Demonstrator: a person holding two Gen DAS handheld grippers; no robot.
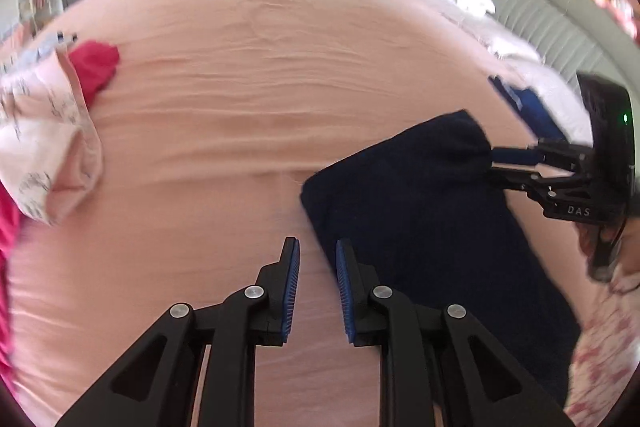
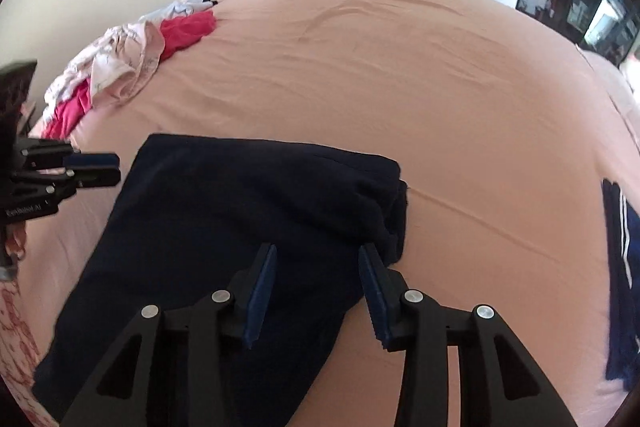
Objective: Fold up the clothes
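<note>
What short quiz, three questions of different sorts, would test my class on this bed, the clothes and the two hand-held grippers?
1. True or false: the left hand-held gripper is clamped on the navy garment.
2. In the right wrist view, the heap of pink and red clothes lies: A) at the bed's far left edge; B) on top of the navy garment; C) between the right gripper's jaws.
3. Short answer: what lies directly beneath the open right hand-held gripper?

Key
1. False: its jaws stand apart over the pink sheet, nothing between them.
2. A.
3. The navy garment.
</note>
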